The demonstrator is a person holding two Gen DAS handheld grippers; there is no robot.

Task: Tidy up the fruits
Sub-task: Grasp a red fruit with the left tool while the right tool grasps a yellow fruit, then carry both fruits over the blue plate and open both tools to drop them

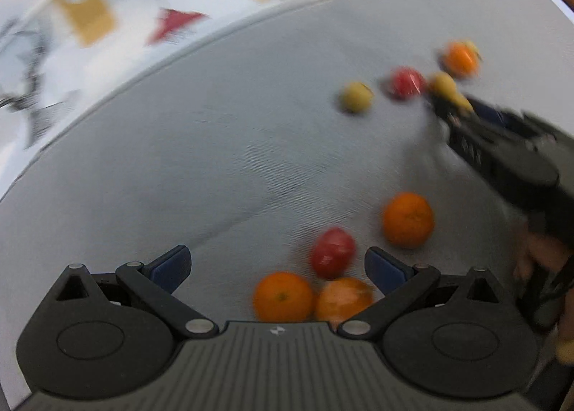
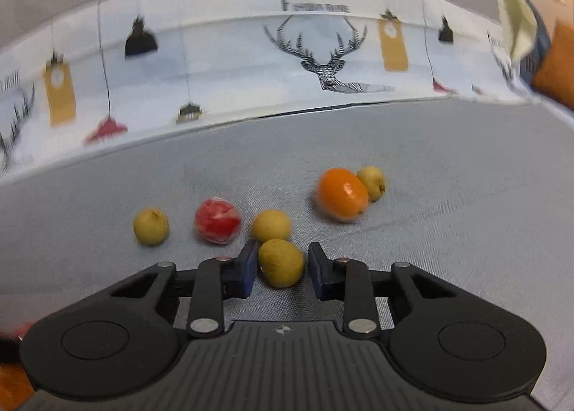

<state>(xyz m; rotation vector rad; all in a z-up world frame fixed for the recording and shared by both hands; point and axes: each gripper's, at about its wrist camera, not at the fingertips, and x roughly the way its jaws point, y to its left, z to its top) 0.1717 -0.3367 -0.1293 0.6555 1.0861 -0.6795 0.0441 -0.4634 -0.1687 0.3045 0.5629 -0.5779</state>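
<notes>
My left gripper (image 1: 276, 255) hangs open over a near group on the grey cloth surface (image 1: 215, 160): two oranges (image 1: 283, 296) (image 1: 344, 298) under its jaws, a red fruit (image 1: 333, 253) and a third orange (image 1: 408, 220) beyond its right finger. Nothing is gripped there. My right gripper (image 2: 282, 267) is shut on a yellow-green fruit (image 2: 281, 262), which rests on the surface with a blue pad against each side. Around it lie another yellow fruit (image 2: 271, 224), a wrapped red fruit (image 2: 217, 221), a yellow fruit (image 2: 150, 226), an orange (image 2: 342, 194) and one more yellow fruit (image 2: 372, 182).
A white cloth printed with deer and lamps (image 2: 251, 70) borders the far edge of the grey surface. An orange object (image 2: 556, 63) sits at the far right. In the left wrist view the right gripper (image 1: 441, 99) reaches in from the right, with a hand (image 1: 538, 253) behind it.
</notes>
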